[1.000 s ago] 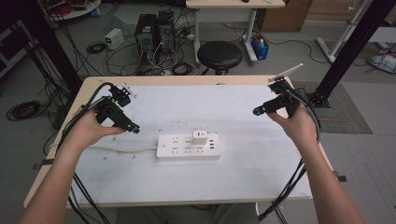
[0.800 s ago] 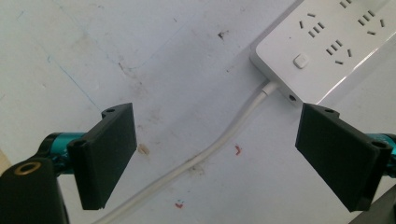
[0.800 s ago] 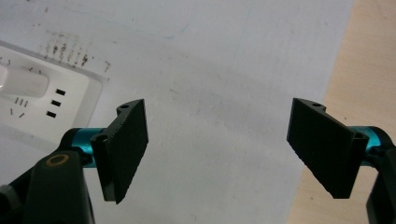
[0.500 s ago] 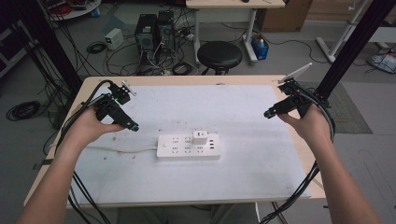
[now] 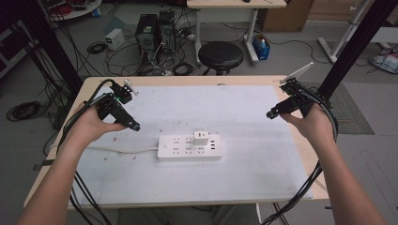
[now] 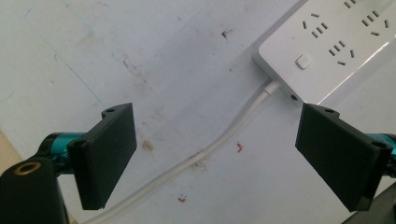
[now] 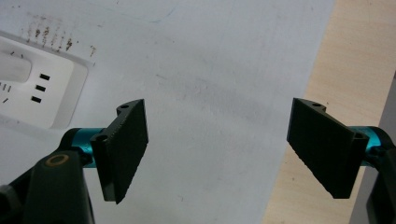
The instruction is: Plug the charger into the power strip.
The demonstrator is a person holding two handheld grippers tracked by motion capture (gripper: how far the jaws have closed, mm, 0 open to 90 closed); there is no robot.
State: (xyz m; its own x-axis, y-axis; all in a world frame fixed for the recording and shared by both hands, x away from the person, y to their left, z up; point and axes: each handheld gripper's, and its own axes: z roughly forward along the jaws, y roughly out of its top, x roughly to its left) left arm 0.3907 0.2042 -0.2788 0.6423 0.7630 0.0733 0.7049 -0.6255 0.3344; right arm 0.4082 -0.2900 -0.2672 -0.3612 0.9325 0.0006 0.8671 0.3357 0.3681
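Note:
A white power strip point(image 5: 189, 146) lies in the middle of the white mat, with a small white plug adapter point(image 5: 201, 138) seated in it. Its white cord point(image 5: 122, 150) runs off to the left. In the left gripper view the strip's end with a square button point(image 6: 303, 61) and the cord point(image 6: 219, 141) lie between the wide-apart jaws. My left gripper point(image 5: 133, 127) hovers open to the left of the strip, holding nothing. My right gripper point(image 5: 271, 114) is held open near the mat's right edge, away from the strip point(image 7: 32, 88).
The white mat point(image 5: 234, 187) covers a wooden table point(image 5: 150, 80) whose bare edge shows at the right point(image 7: 355, 74). Black cables trail from both grippers over the table's sides. A black stool point(image 5: 220, 54) and computer towers point(image 5: 155, 30) stand on the floor beyond.
My right gripper has drawn back to the right, away from the strip toward the mat's edge. The left gripper has barely shifted.

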